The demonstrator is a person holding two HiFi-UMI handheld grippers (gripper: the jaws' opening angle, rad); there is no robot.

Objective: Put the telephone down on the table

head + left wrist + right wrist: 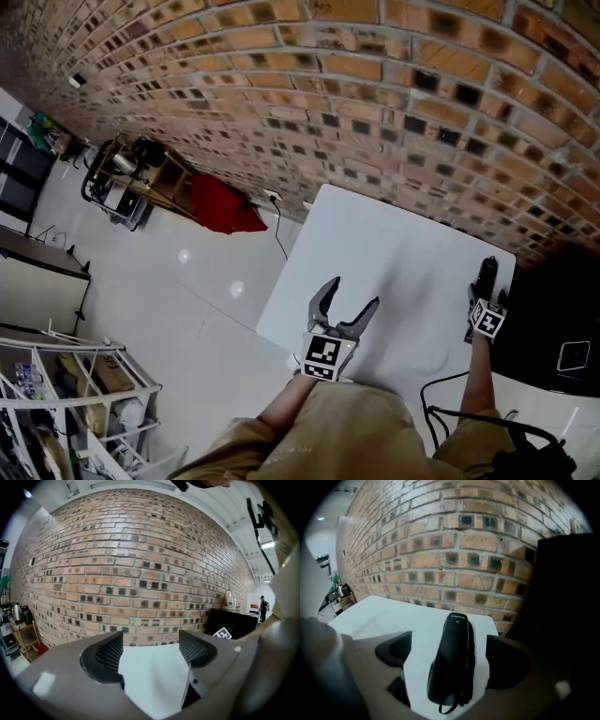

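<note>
The black telephone handset [452, 663] lies flat on the white table [393, 616], lengthwise between the jaws of my right gripper [450, 648]. Those jaws stand wide on either side of it, with table showing at the left pad. In the head view the telephone [487, 274] rests near the table's right edge [394, 244], just ahead of the right gripper [487, 298]. My left gripper [353, 292] hovers open over the table's near part. In its own view the left gripper [152, 651] has only white table [154, 681] between its pads.
A brick wall [375, 94] runs along the table's far side. A black box [562, 319] stands right of the table, close to the telephone. A red cloth [223, 206], a cart [127, 178] and a wire shelf [66, 403] stand on the floor to the left.
</note>
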